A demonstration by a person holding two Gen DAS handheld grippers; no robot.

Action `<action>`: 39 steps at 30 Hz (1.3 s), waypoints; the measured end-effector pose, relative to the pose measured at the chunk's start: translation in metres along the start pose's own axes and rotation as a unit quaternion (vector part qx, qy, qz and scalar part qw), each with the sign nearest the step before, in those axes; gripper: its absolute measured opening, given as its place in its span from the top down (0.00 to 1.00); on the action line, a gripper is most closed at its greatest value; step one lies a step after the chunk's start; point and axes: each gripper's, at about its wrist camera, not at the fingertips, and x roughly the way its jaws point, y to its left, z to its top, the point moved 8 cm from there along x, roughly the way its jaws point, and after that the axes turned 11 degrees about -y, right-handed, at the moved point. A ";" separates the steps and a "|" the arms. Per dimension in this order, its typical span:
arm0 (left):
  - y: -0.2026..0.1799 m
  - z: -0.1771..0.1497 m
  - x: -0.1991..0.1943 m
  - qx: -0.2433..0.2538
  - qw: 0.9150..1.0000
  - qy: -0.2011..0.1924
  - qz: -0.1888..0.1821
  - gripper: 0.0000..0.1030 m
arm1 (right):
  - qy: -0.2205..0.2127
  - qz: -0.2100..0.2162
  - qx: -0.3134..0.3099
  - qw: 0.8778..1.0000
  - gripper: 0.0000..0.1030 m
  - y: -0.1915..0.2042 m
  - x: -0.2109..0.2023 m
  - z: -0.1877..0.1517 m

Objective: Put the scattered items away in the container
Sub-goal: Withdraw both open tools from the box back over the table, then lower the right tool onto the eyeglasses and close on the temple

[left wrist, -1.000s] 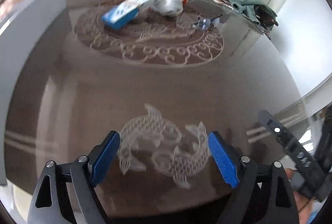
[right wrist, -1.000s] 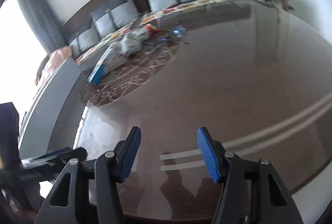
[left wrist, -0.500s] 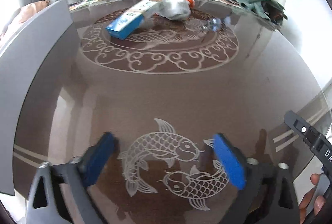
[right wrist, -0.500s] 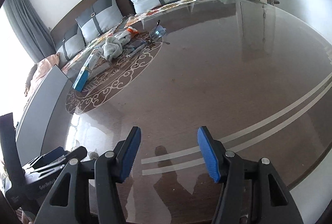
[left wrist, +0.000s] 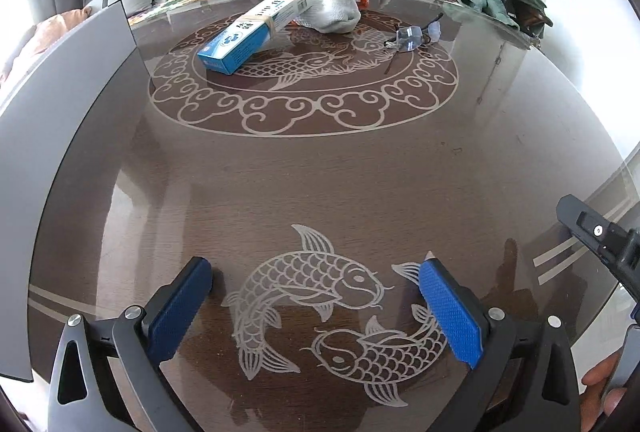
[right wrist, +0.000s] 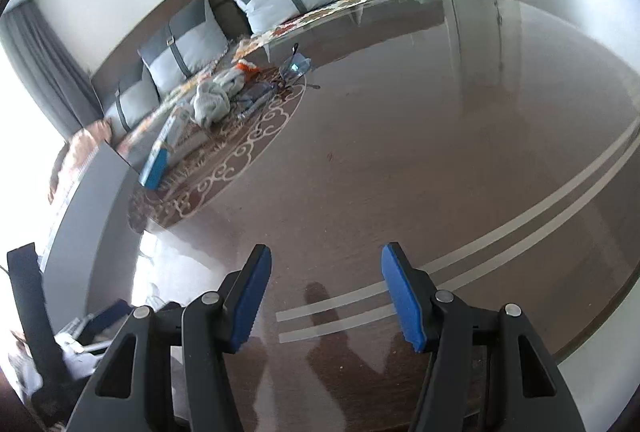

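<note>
Both grippers are empty, so the task looks to be at its very start, in the reach toward the first item; the left gripper (left wrist: 316,308) has its blue pads spread as wide as they go, with nothing between them but the etched fish on the glass table (left wrist: 360,172); the right gripper (right wrist: 326,296) also stands apart, less widely, over bare table crossed by two pale stripes, and holds nothing. Three scattered things lie in a loose cluster on the round scroll pattern at the far side of the table, well apart from either gripper: a long blue-and-white box (left wrist: 256,32), a crumpled white cloth (left wrist: 334,14) touching the box's far end with a bit of orange showing behind it, and a pair of clear glasses (left wrist: 412,36) just to the right of the cloth. The container is less certain; a tall grey panel (left wrist: 68,136) at the left edge of the table may be its wall, but its inside is not shown. The next move, as I judge it, calls for carrying the left gripper forward across the table to the box, the nearest item, and lining the pads across its narrow width before closing; the glasses would need a lighter, more careful pinch.
</note>
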 end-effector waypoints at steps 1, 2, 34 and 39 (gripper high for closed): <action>0.000 0.000 0.000 -0.001 1.000 0.000 0.001 0.00 | 0.002 0.003 0.003 1.000 0.43 -0.001 -0.001 0.000; 0.000 0.000 0.000 -0.001 1.000 -0.001 0.001 0.00 | 0.006 0.005 0.004 1.000 0.43 -0.001 -0.001 0.000; -0.001 0.001 0.000 0.007 1.000 -0.006 -0.006 0.00 | 0.161 -0.019 0.189 0.969 0.43 0.038 0.203 0.145; -0.001 0.001 0.001 0.008 1.000 -0.007 -0.007 0.00 | 0.173 -0.048 0.148 0.973 0.43 0.060 0.222 0.144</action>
